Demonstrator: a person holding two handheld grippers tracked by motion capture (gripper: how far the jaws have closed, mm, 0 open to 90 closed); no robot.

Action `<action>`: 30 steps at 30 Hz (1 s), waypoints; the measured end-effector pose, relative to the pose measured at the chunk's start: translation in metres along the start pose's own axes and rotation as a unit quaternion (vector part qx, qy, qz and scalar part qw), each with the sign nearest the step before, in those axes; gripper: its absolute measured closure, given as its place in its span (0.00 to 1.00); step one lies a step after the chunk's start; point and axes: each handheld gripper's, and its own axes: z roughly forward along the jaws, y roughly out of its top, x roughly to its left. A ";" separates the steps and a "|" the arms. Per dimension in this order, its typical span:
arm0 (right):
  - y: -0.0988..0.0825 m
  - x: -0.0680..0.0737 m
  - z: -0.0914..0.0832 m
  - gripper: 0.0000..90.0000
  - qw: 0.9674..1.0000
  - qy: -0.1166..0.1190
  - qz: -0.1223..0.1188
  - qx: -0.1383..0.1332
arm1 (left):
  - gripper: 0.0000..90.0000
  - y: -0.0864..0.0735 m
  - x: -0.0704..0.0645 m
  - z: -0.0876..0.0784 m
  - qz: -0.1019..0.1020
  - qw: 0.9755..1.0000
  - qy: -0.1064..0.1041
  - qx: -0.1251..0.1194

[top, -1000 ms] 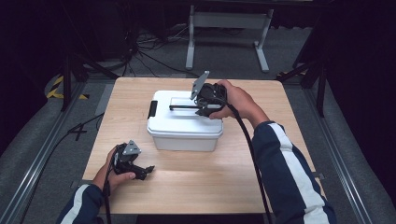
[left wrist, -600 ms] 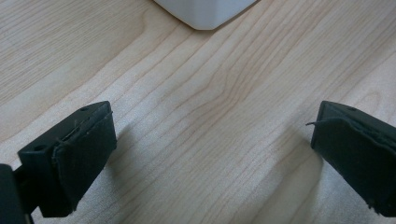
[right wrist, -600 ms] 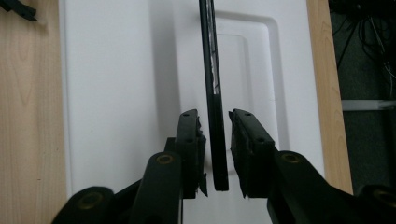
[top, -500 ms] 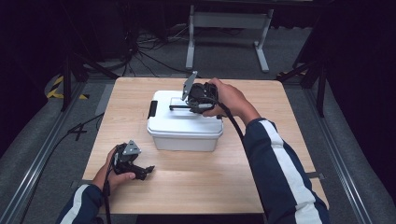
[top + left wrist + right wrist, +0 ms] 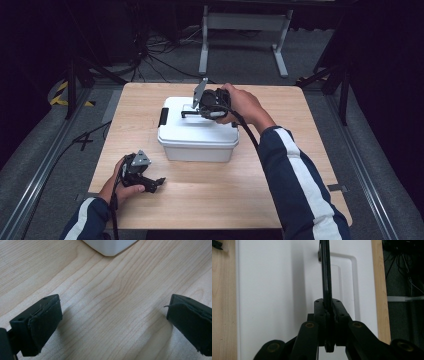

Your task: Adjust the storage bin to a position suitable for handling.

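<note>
A white lidded box (image 5: 197, 137) stands in the middle of the wooden table (image 5: 280, 165). Its thin black handle (image 5: 189, 114) rises edge-on from the lid (image 5: 274, 290). My right gripper (image 5: 201, 112) reaches over the lid from the right. Its jaws have just been closing and now clamp the handle (image 5: 325, 277) between the fingertips (image 5: 327, 302). At the table's front left my left gripper (image 5: 156, 184) rests open, with bare wood between its pads (image 5: 112, 322). A corner of the box (image 5: 110, 246) shows beyond them.
A black latch (image 5: 163, 116) sits on the box's left end. Beyond the table's far edge stand a grey metal frame (image 5: 240, 22) and loose cables (image 5: 150, 47) on the floor. Rails run along both sides of the table.
The right gripper has edged left along the lid and its jaws have closed on the handle. The left gripper has stayed where it was.
</note>
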 end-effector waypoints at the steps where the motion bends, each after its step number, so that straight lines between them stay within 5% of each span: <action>1: 0.000 0.000 0.000 0.94 1.000 -0.001 0.002 0.001 | 0.01 0.000 0.000 0.000 0.000 1.000 0.000 0.000; 30: -0.014 -0.003 -0.039 0.94 0.999 -0.036 -0.004 -0.039 | 0.01 0.000 0.000 0.000 0.000 1.000 0.000 0.000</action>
